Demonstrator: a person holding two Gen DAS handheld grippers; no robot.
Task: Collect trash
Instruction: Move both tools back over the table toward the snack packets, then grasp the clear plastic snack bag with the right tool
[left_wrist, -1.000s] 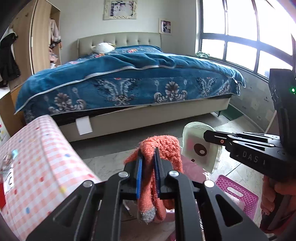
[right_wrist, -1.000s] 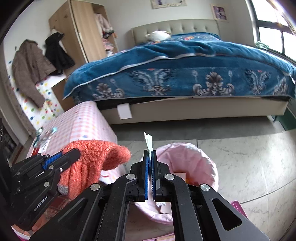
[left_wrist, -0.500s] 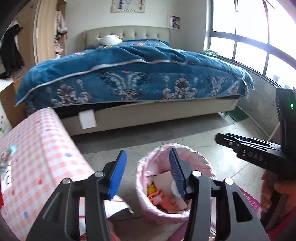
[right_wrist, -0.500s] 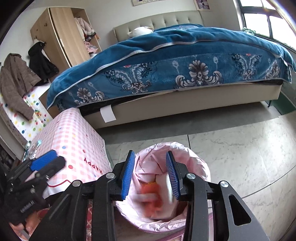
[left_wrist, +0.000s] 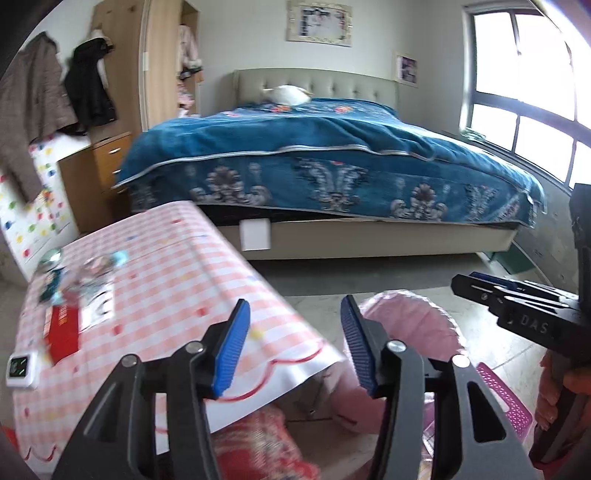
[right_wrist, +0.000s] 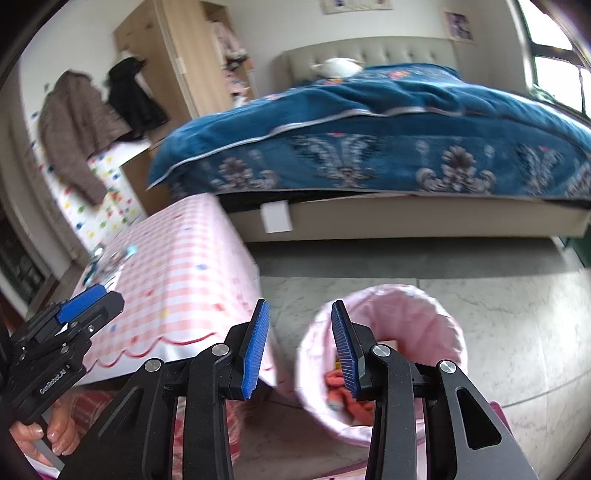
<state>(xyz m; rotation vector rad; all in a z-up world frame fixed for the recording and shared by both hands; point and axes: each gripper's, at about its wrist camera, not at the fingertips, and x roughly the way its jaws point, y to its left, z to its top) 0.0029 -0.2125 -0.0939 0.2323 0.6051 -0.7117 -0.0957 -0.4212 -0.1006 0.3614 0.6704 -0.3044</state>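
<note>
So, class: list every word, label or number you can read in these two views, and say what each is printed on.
"GenRobot.AI": side of the left gripper.
"DAS", cut off: side of the right gripper.
Red packet on the checked table: print too blurred.
White clock: display too small.

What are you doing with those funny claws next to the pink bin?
A person is picking up trash with a claw tool in each hand. Both the left gripper and the right gripper have just been opening and hold nothing now. The orange glove already lies inside the pink-lined trash bin on the floor. More bits are waiting on the pink checked table beside it.
</note>
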